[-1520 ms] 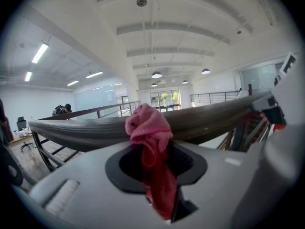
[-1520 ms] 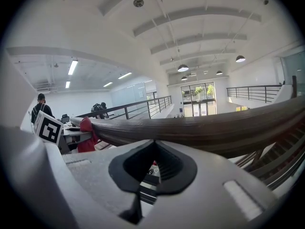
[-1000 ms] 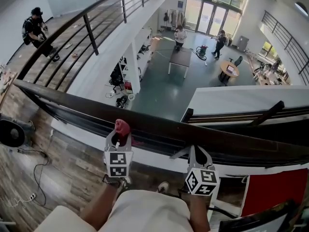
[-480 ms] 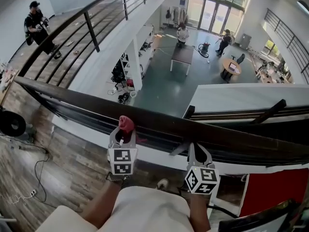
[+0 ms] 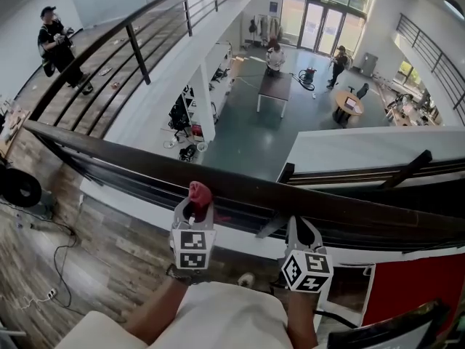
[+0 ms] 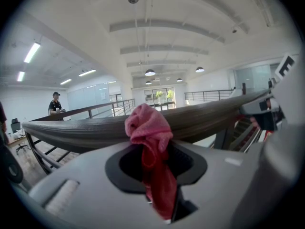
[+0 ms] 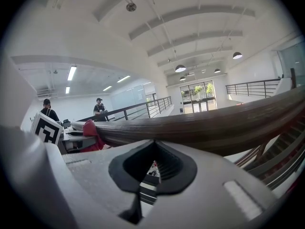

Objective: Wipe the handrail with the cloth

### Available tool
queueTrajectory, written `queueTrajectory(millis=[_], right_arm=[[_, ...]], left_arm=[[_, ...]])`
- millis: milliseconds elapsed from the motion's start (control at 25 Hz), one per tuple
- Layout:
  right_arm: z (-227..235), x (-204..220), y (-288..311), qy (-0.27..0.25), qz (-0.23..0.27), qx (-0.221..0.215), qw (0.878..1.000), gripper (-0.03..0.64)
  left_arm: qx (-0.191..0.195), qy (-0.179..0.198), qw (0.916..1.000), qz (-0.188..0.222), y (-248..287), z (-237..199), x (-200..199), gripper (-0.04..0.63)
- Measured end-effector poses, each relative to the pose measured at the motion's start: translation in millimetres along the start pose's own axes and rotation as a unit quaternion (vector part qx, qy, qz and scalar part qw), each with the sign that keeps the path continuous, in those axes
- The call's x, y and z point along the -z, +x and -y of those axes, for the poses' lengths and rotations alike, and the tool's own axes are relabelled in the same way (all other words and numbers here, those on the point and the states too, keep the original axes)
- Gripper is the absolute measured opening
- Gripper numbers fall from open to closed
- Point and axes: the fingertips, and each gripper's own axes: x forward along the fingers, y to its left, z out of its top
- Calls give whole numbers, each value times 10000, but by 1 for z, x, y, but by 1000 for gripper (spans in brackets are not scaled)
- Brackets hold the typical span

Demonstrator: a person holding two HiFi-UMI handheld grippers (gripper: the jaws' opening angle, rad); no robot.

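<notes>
Cloth [image 5: 199, 192]: pink, bunched end pressed on top of handrail [image 5: 349, 213], tail trailing back between jaws, crosswise to rail. Rail long axis left-right across head view, sloping lower toward right. Left gripper [image 5: 194, 208] clenched on cloth. Right gripper [image 5: 301, 229] closed, nothing in it, at rail's near edge, right of cloth.

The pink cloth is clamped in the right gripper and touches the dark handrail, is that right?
No: it is the left gripper that clamps the pink cloth, as the left gripper view shows. The cloth does touch the dark handrail.
</notes>
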Motion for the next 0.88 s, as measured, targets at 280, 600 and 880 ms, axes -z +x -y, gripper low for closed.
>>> queueTrajectory(millis=[280,600,880], right_arm=[[-5,-1,6,-19,-25,-135,9999,5],[-3,0,5,-39,-60,-251,9997,5],[4,3,0,-54,-108,-328,9994,5]], left_arm=[[80,50,10000,-21,0,13,-2,123],[97,85,9999,-19,-1,29,-4,123],[304,194,9994,-7,0,60,-9,123]])
